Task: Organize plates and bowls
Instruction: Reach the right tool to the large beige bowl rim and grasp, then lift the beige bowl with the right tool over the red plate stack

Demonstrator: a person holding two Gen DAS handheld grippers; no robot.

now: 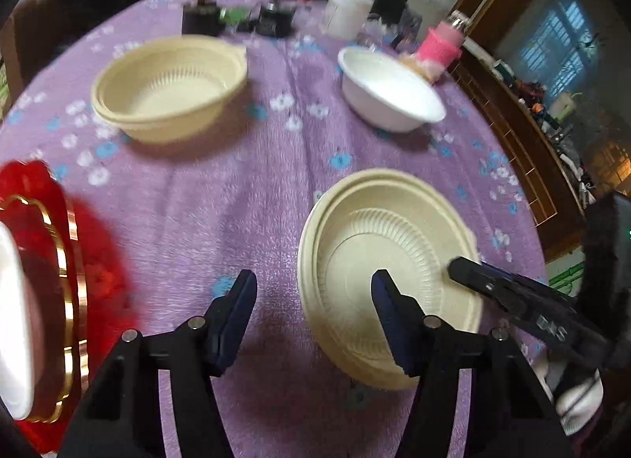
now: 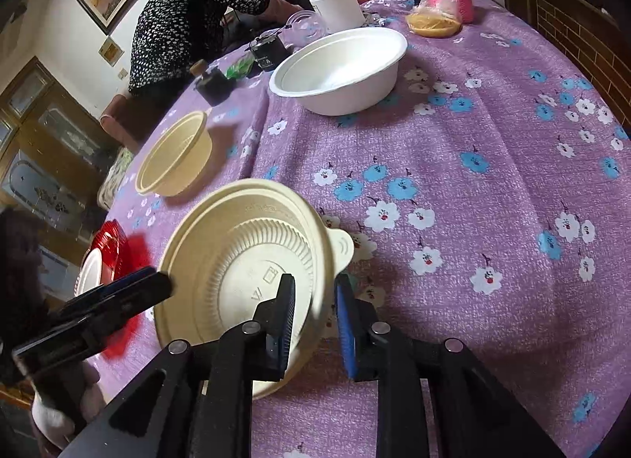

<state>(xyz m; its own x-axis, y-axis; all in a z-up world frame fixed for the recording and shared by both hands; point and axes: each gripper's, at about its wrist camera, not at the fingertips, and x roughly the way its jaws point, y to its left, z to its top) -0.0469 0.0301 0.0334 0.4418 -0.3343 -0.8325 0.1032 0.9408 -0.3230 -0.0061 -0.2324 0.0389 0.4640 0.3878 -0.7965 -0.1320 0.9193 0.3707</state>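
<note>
Right wrist view: the right gripper (image 2: pixel 315 316) straddles the near rim of the beige lid (image 2: pixel 252 261), one finger over the lid's inside, the other outside by its tab. The jaws stand narrow with the rim between them, but I cannot tell whether the pads press on it; the lid looks tipped up on this side, probably so it can be carried to a stack.

Left wrist view: the left gripper (image 1: pixel 311 320) hangs about half open and empty, its right finger over the lid's (image 1: pixel 378 261) middle, likely ready to steady it.

Left of that gripper lies a red plate (image 1: pixel 43 221) with a white dish on it. Farther ahead on the surface (image 1: pixel 256 190), well apart, stand a beige bowl (image 1: pixel 169 87) to the left and a white bowl (image 1: pixel 390 91) to the right, both upright and empty, still to be gathered.
</note>
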